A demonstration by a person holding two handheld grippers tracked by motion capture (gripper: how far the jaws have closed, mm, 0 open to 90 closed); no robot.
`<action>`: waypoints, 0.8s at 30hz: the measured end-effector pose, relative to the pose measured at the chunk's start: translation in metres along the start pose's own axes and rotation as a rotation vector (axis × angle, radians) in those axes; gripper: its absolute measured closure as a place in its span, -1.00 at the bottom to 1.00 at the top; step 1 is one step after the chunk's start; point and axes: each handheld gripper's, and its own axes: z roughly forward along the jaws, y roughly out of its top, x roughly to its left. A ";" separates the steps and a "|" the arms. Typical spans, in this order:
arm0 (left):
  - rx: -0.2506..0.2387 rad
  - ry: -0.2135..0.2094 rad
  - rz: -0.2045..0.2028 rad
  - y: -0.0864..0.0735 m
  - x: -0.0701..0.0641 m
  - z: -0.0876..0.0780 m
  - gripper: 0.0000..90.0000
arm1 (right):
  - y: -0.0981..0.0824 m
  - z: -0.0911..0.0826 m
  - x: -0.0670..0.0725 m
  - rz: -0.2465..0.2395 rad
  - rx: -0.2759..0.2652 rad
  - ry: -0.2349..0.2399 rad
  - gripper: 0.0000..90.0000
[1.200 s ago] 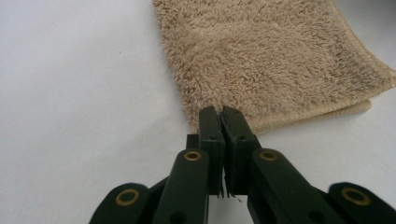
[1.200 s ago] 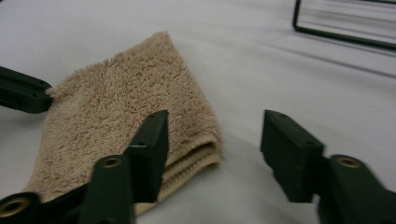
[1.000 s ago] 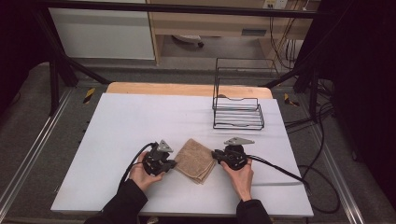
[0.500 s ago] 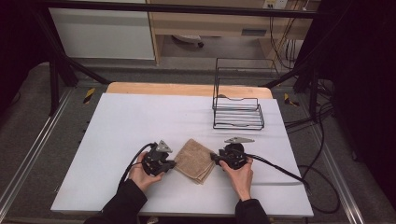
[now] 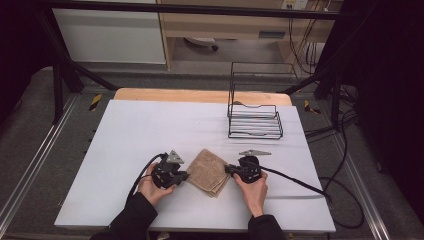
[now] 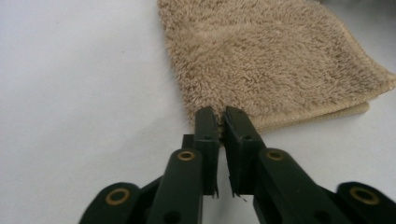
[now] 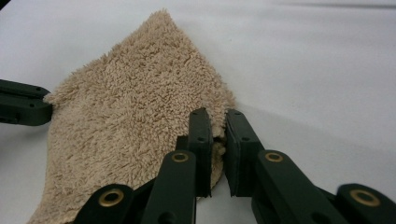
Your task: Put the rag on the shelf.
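Two hands: the left hand (image 5: 150,186) and the right hand (image 5: 252,187) are laid on the near part of the table (image 5: 150,125), each wrapped round a gripper.
Left gripper (image 6: 219,122): the jaws have just been opened a little; a narrow slit is left between them, and the near-left corner of the towel (image 5: 209,171) is seen between the tips. The corner is judged to be pinched, though more loosely.
Right gripper (image 7: 218,123): the jaws have just been closed and are brought nearly together; the right edge of the towel is clamped between the pads.
Towel: it is folded into a thick, tan, fleecy pad and lies flat on the table between the two grippers, in the same place and shape as in the earlier high views.
Change: only the jaws are altered; the cloth is neither lifted nor shifted.
Meaning: a fresh bite is judged to have been taken on the right edge, so the towel is now secured at two sides and is made ready for lifting or a further fold.
Wire rack (image 5: 255,122): it stands at the far right of the table, well apart from the towel, and nothing is held in it.
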 end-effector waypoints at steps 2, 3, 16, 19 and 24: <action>-0.011 0.004 0.003 0.002 0.000 -0.003 0.65 | 0.000 -0.001 0.000 -0.006 -0.009 -0.001 0.86; -0.022 0.005 0.002 0.003 0.000 -0.005 0.65 | 0.000 -0.001 0.000 -0.006 -0.009 -0.001 0.86; -0.107 0.011 -0.044 0.027 0.027 -0.009 -0.48 | 0.001 -0.002 -0.001 -0.068 -0.027 0.013 0.86; -0.111 0.030 -0.049 0.034 0.029 -0.002 -0.48 | 0.001 -0.002 -0.001 -0.081 -0.033 0.015 0.86; -0.121 0.017 -0.072 0.050 0.033 0.012 -0.39 | 0.001 -0.003 -0.001 -0.087 -0.031 0.018 0.86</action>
